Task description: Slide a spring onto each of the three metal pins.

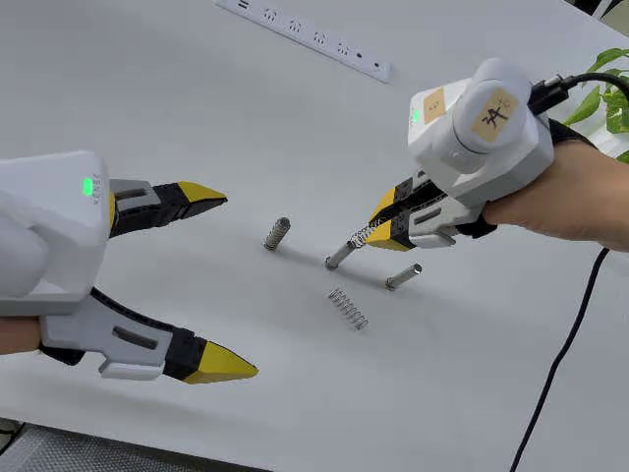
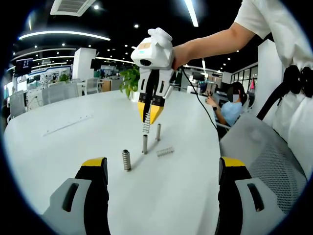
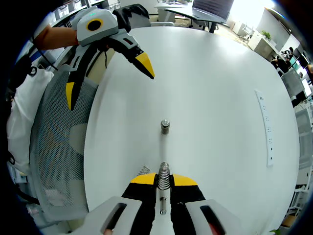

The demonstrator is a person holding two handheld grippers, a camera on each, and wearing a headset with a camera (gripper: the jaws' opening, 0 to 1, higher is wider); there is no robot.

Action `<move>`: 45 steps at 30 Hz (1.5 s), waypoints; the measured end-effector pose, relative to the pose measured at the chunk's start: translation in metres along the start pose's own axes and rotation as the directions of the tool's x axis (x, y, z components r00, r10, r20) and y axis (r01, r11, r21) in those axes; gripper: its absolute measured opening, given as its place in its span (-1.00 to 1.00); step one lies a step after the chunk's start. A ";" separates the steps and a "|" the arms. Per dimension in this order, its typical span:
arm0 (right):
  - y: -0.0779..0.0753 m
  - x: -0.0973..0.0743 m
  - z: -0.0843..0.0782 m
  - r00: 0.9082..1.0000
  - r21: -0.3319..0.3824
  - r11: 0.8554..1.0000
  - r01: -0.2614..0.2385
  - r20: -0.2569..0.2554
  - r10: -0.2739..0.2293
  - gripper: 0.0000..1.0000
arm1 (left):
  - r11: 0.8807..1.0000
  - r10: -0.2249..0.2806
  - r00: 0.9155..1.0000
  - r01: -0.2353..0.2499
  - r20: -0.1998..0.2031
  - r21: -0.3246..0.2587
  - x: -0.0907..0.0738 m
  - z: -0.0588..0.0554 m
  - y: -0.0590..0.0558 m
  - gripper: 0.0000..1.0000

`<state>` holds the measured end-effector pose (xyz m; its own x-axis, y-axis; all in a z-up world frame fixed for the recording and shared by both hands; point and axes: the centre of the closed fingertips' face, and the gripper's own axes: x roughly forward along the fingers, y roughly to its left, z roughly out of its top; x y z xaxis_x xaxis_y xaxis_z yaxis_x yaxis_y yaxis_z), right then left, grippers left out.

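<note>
Three metal pins stand on the white table (image 1: 147,98). The left pin (image 1: 277,233) (image 2: 126,160) (image 3: 165,126) wears a spring. My right gripper (image 1: 378,231) (image 2: 150,113) (image 3: 164,179) is shut on a second spring (image 1: 363,236) (image 2: 145,127) (image 3: 164,176), whose lower end sits at the top of the middle pin (image 1: 339,258) (image 2: 145,145). The right pin (image 1: 403,276) (image 2: 158,132) is bare. A loose spring (image 1: 347,308) (image 2: 165,152) (image 3: 143,170) lies flat in front of the pins. My left gripper (image 1: 231,285) (image 2: 164,164) (image 3: 107,81) hangs open and empty, left of the pins.
A white power strip (image 1: 305,34) (image 3: 266,127) lies along the far side of the table. A black cable (image 1: 560,364) trails down from the right gripper. A green plant (image 1: 611,88) stands at the right edge. People sit at desks beyond the table.
</note>
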<state>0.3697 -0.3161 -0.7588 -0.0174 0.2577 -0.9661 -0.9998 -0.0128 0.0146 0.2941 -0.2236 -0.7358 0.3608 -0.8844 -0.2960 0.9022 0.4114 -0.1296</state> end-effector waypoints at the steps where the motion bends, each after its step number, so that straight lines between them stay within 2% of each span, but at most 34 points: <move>1: 0.000 0.000 0.000 1.000 0.000 1.000 -0.001 0.000 0.001 -0.88 | 1.000 -0.001 1.000 0.001 0.002 -0.001 0.000 0.000 0.000 0.87; 7: -0.002 0.003 -0.002 1.000 -0.009 1.000 -0.003 -0.008 0.003 -0.88 | 1.000 -0.002 1.000 0.002 0.000 -0.005 0.000 -0.001 0.000 0.87; 26: 0.003 0.009 -0.001 1.000 -0.020 1.000 -0.016 -0.023 0.016 -0.88 | 1.000 -0.008 1.000 0.008 0.008 -0.016 0.001 -0.002 -0.002 0.82; 45: 0.001 0.027 -0.004 0.999 -0.018 0.999 -0.037 -0.033 0.036 -0.88 | 1.000 -0.003 1.000 0.003 0.007 -0.025 -0.002 -0.006 0.001 0.82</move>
<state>0.3683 -0.3133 -0.7864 -0.0535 0.2252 -0.9729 -0.9982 -0.0395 0.0458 0.2931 -0.2204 -0.7407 0.3601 -0.8870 -0.2889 0.8971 0.4142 -0.1536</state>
